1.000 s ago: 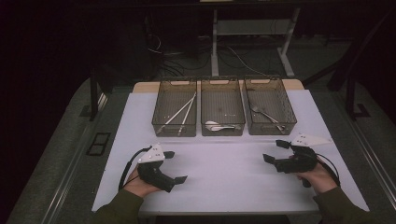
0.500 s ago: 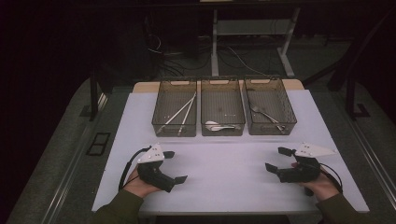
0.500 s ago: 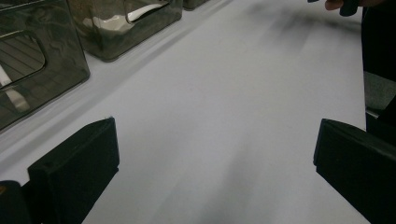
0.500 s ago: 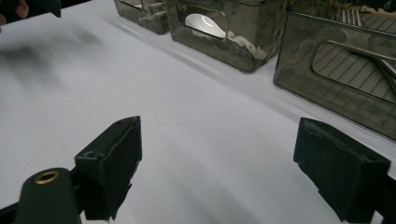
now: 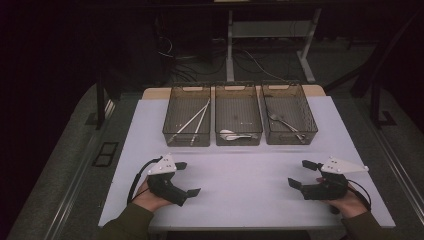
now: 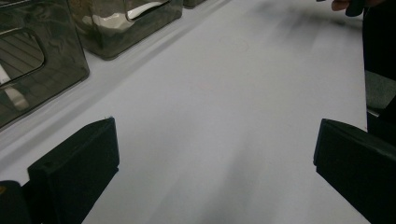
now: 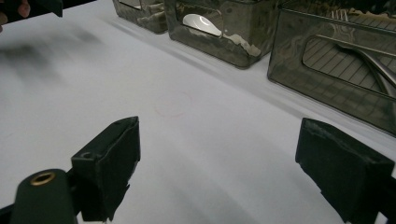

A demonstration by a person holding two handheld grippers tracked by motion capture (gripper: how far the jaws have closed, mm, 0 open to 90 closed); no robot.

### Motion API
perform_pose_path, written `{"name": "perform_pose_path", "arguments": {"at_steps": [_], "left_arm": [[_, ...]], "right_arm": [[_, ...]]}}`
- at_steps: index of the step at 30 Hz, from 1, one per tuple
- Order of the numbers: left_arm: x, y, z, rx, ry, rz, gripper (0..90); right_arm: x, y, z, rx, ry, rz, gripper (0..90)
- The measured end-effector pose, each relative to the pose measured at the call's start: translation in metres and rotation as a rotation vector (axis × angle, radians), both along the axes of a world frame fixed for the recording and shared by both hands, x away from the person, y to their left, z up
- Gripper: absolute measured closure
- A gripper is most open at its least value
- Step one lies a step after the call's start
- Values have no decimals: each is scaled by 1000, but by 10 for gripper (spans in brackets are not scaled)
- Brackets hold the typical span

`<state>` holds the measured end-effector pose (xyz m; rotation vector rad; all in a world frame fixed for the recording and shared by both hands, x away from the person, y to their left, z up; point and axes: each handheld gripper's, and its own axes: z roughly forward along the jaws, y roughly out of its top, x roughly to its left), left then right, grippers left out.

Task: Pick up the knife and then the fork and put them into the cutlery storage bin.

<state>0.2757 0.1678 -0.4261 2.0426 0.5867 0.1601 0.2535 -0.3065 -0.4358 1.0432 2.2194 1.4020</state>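
Jaws apart, both grippers. Left bin [image 5: 186,116]: chopsticks [image 5: 192,121]; middle bin [image 5: 238,113]: spoons [image 5: 234,135]; right bin [image 5: 289,110]: forks [image 5: 285,123].

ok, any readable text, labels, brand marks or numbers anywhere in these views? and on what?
None readable.
Three smoked plastic bins: no label or print visible.
Left gripper and right gripper, with their grey plates: no markings to read.
White table top: blank, apart from a faint reddish ring in the right gripper view, which is a mark and not text.
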Motion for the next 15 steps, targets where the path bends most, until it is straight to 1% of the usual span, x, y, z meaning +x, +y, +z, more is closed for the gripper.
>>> {"name": "perform_pose_path", "arguments": {"at_steps": [4,12,15], "left_arm": [[0,0,0,1,-2,1,0],[0,0,0,5,0,1,0],[0,0,0,6,-1,0,0]], "right_arm": [[0,0,1,2,-6,0,137],[0,0,0,-1,-4,5,137],[0,0,1,9,-2,3,137]]}}
